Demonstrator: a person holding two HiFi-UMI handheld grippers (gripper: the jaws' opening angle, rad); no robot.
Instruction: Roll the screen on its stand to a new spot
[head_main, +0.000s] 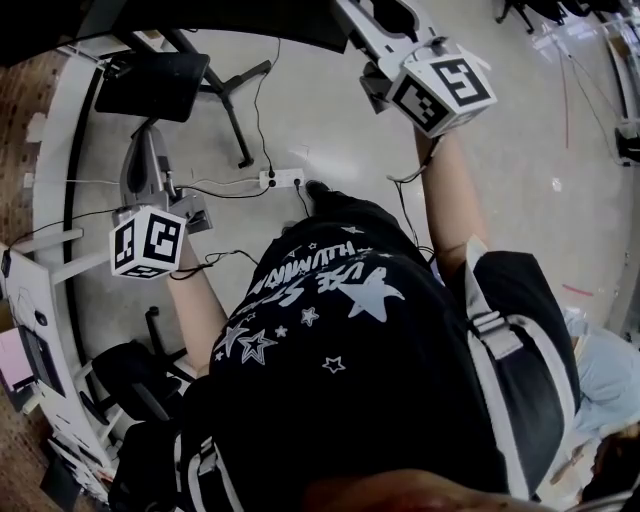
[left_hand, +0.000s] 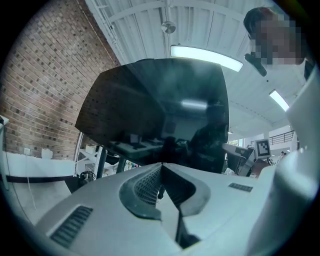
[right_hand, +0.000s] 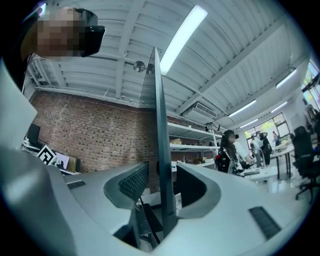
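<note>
The screen (left_hand: 160, 115) is a large dark panel on a wheeled stand. It fills the middle of the left gripper view. In the right gripper view I see the screen (right_hand: 159, 125) edge-on as a thin upright strip. My right gripper (right_hand: 159, 172) is shut on that side edge, one jaw on each face. My left gripper (left_hand: 161, 166) is shut, its tips meeting just below the panel's lower edge with nothing visible between them. In the head view the screen (head_main: 200, 20) is a dark band at the top, with the left gripper (head_main: 150, 135) and the right gripper (head_main: 360, 12) reaching toward it.
The stand's black legs (head_main: 232, 110) spread over the pale floor. A white power strip (head_main: 282, 179) with cables lies by my feet. A curved white desk (head_main: 45, 300) and a black chair (head_main: 130, 380) are at the left. A brick wall (right_hand: 90, 135), shelves and people (right_hand: 227, 147) stand behind.
</note>
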